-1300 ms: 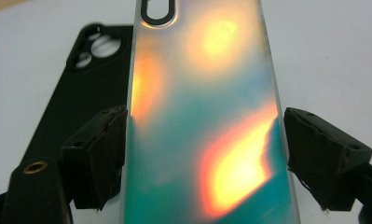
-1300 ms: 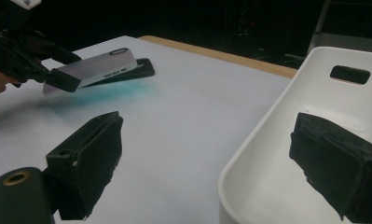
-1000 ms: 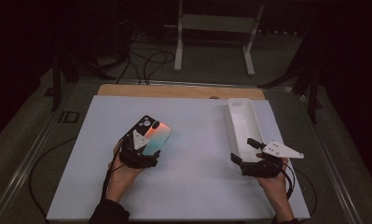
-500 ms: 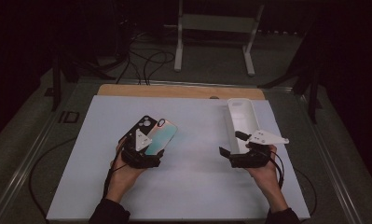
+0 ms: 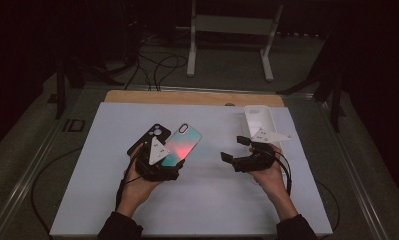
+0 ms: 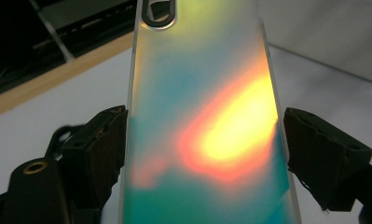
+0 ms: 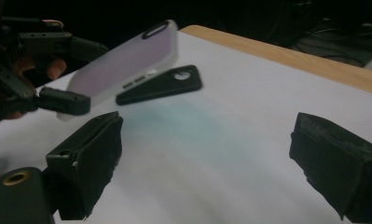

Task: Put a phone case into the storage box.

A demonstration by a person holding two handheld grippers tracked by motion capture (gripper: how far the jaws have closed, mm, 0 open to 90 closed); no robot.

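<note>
Your left gripper (image 5: 168, 161) clamped on the iridescent phone case (image 5: 181, 146), lifted over the white mat (image 5: 207, 200), black phone case (image 5: 149, 138) just left of it, your right gripper (image 5: 236, 150) open-jawed to its right, white phone case (image 5: 261, 120) beyond.

An iridescent teal-and-orange phone case (image 5: 181, 145), camera cutout at its far end, is held tilted above the white table, just beside a black case (image 5: 149, 137) lying flat.
</note>
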